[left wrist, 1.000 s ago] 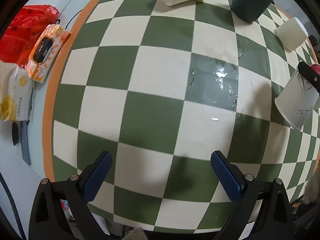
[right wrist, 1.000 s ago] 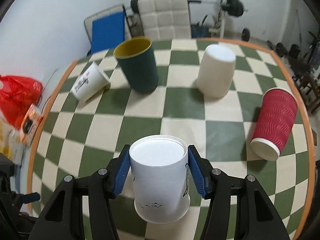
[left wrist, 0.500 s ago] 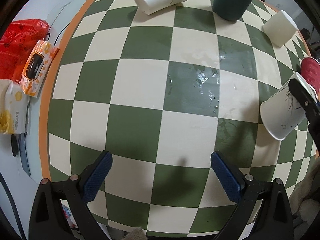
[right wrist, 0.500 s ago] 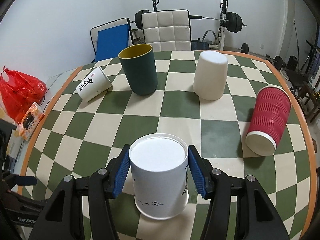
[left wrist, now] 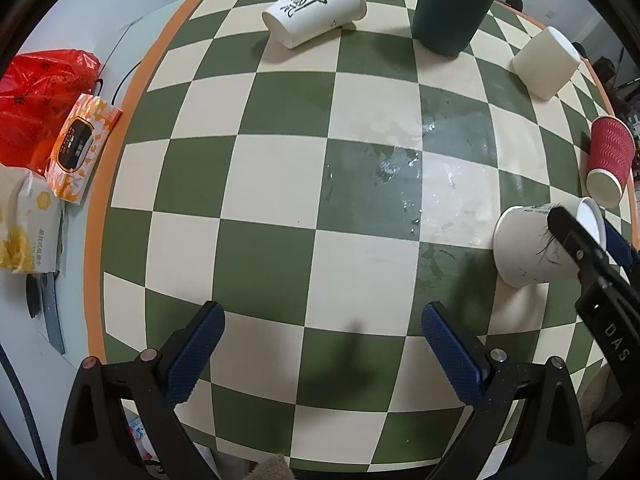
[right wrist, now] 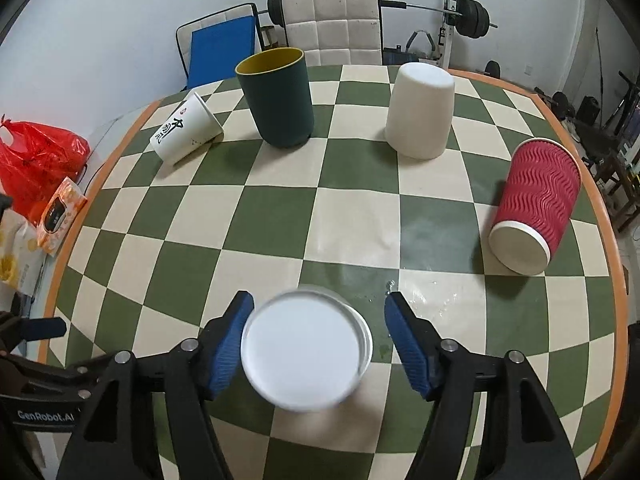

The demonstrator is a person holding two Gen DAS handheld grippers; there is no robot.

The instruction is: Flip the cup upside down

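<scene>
A white paper cup [right wrist: 306,344] stands upside down on the checkered table [right wrist: 280,216], its flat base facing up. My right gripper [right wrist: 320,340] is open, with its blue pads on either side of the cup; a gap shows on the right side. The same cup [left wrist: 536,246] shows in the left wrist view at the right, with the right gripper's finger in front of it. My left gripper [left wrist: 324,354] is open and empty above the table's near edge.
A lying white printed cup [right wrist: 186,132], an upright dark green cup [right wrist: 278,100], an upside-down cream cup [right wrist: 420,110] and a lying red ribbed cup [right wrist: 534,206] are on the table. A red bag [left wrist: 36,100] and wipes packs [left wrist: 82,148] lie off its left edge.
My right gripper has lowered the white cup onto the table and opened its jaws. My left gripper has drawn back, showing more of the table.
</scene>
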